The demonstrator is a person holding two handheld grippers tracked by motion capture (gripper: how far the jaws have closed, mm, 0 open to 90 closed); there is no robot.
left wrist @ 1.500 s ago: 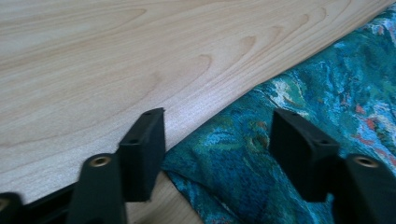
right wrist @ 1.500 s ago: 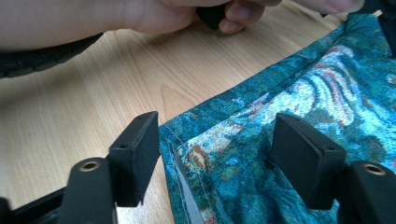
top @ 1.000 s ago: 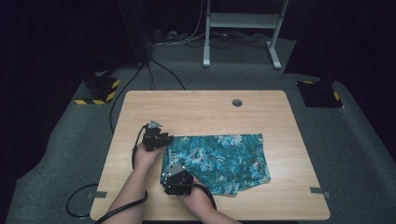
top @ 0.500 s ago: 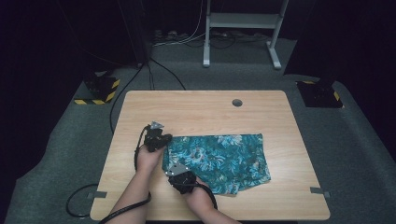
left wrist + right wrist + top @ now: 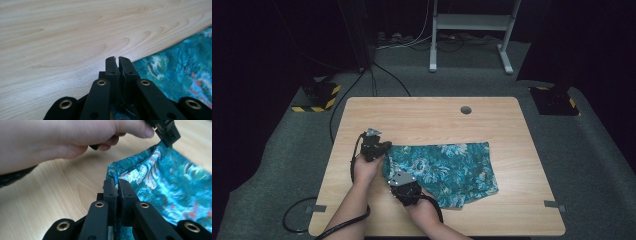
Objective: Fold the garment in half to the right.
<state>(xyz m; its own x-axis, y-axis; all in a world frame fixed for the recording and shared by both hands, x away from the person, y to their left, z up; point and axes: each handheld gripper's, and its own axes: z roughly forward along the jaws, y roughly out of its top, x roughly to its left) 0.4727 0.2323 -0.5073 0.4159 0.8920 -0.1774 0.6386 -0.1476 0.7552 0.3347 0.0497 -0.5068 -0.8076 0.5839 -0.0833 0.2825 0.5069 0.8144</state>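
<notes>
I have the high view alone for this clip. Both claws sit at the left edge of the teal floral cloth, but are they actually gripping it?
Observer: Yes for the right claw; its jaws are shut on the hem of the cloth.
Operator: And the left one?
Observer: The left claw is shut too, with cloth showing between the jaw bases.
Operator: Is the edge off the table?
Observer: The right claw view shows the hem raised into a taut ridge running up to the left claw, above the table.
</notes>
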